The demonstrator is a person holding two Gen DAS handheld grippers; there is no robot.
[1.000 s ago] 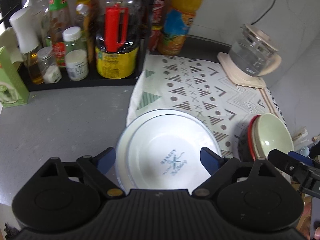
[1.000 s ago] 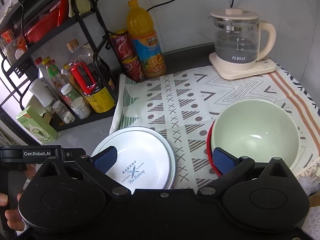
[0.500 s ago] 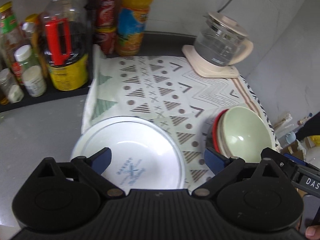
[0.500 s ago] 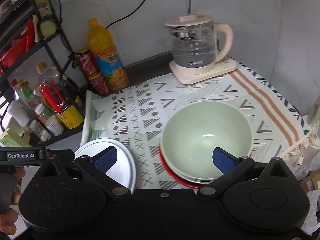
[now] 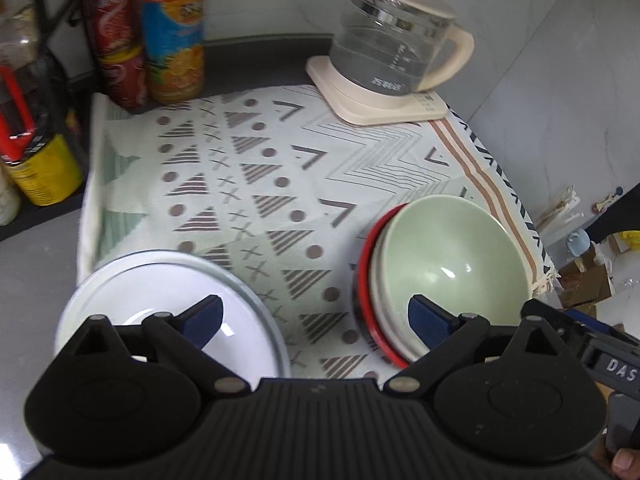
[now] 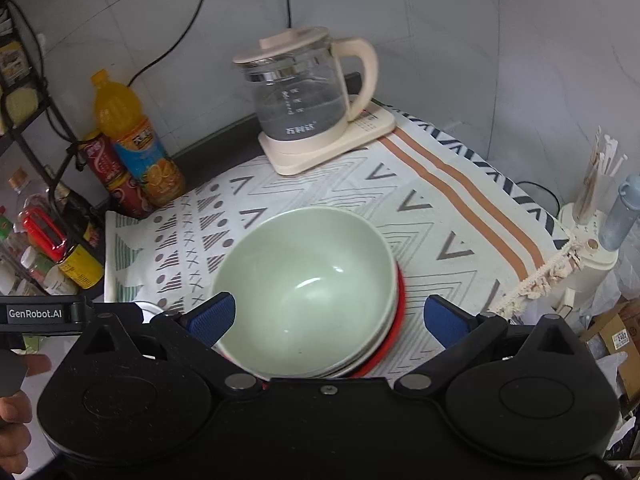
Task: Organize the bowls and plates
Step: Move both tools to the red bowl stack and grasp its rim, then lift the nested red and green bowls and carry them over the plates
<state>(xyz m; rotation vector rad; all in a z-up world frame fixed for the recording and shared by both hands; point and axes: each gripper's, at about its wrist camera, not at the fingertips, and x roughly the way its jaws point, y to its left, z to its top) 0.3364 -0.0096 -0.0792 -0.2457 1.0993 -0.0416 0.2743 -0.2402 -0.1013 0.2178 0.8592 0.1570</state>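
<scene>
Right claw: jaws spread wide, holding nothing, poised above the near rim of the green bowl, one blue pad to each side of it. Left claw: likewise spread and empty, one pad over the white plate, the other over the bowl stack's near edge.

The green bowl sits uppermost in a nested stack, with a pale dish and a red plate beneath it, on the patterned cloth toward its front right. The white plate lies at the cloth's front left corner, partly overhanging the grey desk.

Handling, as judged: all pieces appear to be glazed ware, rigid, smooth, likely slippery under the pads and breakable if dropped. The bowl looks moderately heavy; its rim is the only practical hold, one pad inside and one outside the wall. The white plate is shallow and lies flat, so a hold would have to be at the overhanging rim.

Clearances: the middle of the cloth between plate and stack is open. A glass kettle on its base stands at the rear, well apart from the stack. Bottles and cans crowd the rear left. The cloth's fringed right edge is near the stack, with a drop beyond; the lifted bowl is best carried leftward or toward the centre. The two claws work close together, so collision is a risk.
</scene>
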